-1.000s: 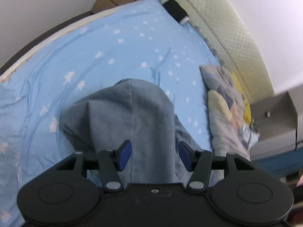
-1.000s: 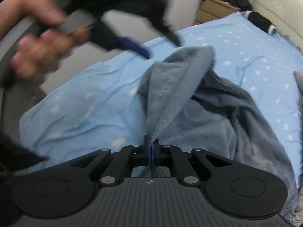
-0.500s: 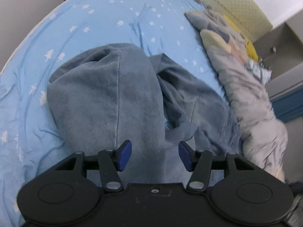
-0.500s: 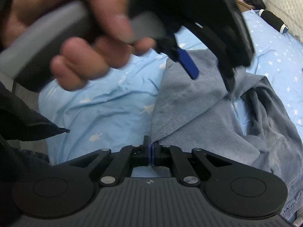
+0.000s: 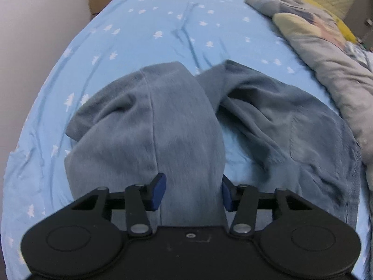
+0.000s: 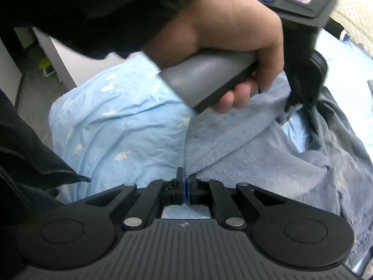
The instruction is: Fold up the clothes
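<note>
Jeans (image 5: 177, 126) are what we're folding here, and over the last second the big change is that our left tool (image 5: 191, 192) has swung across and come right down over the fabric. A second ago it was up in the air off to the side of our right tool (image 6: 186, 187); now the hand (image 6: 223, 46) holding it fills the top of the right view, just ahead of that tool. So we reckon the leg is being carried over into a fold, though how far along the whole job is, we can't say.

Left tool: blue pads spread apart, with a leg of the jeans running up between them, nothing pinched. Right tool: clamped tight on a hem edge of the denim, right at its tips.

The jeans themselves are faded grey-blue, soft and rumpled, lying on the bed (image 5: 163, 23) straight ahead of both tools. One leg drapes up toward the left tool; the other lies bunched off to its right, near a patterned quilt (image 5: 326, 46).
</note>
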Demonstrator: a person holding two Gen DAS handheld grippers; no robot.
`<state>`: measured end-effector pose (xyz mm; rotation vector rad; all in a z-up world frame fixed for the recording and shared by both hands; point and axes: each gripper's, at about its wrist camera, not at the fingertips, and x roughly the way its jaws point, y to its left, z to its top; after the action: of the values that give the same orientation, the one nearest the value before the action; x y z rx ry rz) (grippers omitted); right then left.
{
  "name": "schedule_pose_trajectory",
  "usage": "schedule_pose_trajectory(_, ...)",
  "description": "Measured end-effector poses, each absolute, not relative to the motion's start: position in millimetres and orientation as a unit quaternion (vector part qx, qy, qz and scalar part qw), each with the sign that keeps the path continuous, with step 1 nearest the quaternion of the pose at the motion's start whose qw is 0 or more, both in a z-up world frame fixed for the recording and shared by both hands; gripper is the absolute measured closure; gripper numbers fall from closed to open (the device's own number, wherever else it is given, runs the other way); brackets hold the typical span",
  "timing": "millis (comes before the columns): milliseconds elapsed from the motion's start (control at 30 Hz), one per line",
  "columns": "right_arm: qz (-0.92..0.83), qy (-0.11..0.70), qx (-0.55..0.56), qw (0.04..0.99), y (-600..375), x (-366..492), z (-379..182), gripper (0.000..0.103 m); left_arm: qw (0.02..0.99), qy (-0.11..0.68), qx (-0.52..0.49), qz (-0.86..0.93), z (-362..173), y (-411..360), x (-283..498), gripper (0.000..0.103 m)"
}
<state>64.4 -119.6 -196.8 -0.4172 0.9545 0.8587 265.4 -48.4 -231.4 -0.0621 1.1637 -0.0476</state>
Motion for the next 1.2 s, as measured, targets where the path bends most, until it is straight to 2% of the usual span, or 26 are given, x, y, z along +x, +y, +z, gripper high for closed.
schedule_pose_trajectory(67,0.398,0.441,-0.188,0.782,-122,67,-196,0.102,0.839,0.543,-0.028,-0.013,-228,-45,273,0.059)
schedule_pose_trajectory(167,0.401,0.439,-0.185,0.782,-128,70,-191,0.102,0.848,0.529,-0.028,0.004,-221,-40,280,0.069)
schedule_pose_trajectory(300,0.409,0.437,-0.188,0.779,-134,63,-188,0.102,0.848,0.527,-0.047,0.016,-216,-22,282,0.097)
schedule_pose_trajectory(367,0.412,0.438,-0.189,0.777,-133,65,-187,0.102,0.852,0.521,-0.051,0.019,-211,-15,279,0.1)
schedule_pose_trajectory(667,0.423,0.441,-0.201,0.765,-125,73,-178,0.102,0.866,0.461,-0.166,0.098,-163,88,219,0.101)
schedule_pose_trajectory(933,0.451,0.456,-0.226,0.734,-94,76,-193,0.102,0.812,0.467,-0.274,0.218,-189,195,121,0.101)
schedule_pose_trajectory(1200,0.453,0.508,-0.253,0.688,-67,68,-247,0.102,0.771,0.493,-0.314,0.251,-252,220,61,0.101)
